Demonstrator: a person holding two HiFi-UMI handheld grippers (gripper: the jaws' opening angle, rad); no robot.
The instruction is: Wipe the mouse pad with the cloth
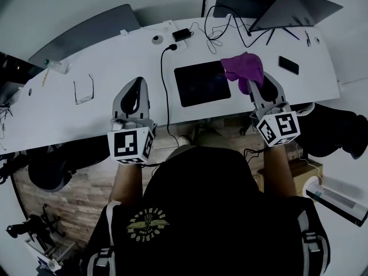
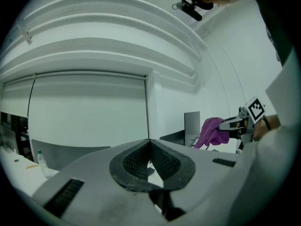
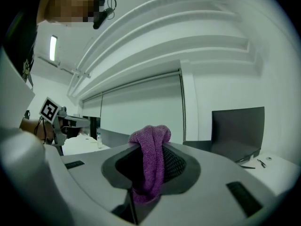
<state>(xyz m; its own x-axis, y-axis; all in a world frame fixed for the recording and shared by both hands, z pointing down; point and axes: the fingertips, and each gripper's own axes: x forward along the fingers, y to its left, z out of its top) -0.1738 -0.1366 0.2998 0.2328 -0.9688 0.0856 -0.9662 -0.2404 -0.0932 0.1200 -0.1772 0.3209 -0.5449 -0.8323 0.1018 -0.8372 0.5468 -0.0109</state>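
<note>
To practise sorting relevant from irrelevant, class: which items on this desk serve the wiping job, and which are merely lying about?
For the job: cloth, mouse pad, right gripper holding it.
Lying about: glasses, laptop, phone, cables.

The mouse pad [image 1: 202, 83] is laid mid-worktop [image 1: 115, 62]; the cloth [image 1: 244, 68] is seen at its far right corner, and glasses [image 1: 84, 91] are set well left.

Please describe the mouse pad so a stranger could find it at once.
Find the long white desk and its front edge. Near the middle lies the flat black rectangular mouse pad, left of the purple cloth; it is the largest dark flat thing there.
</note>
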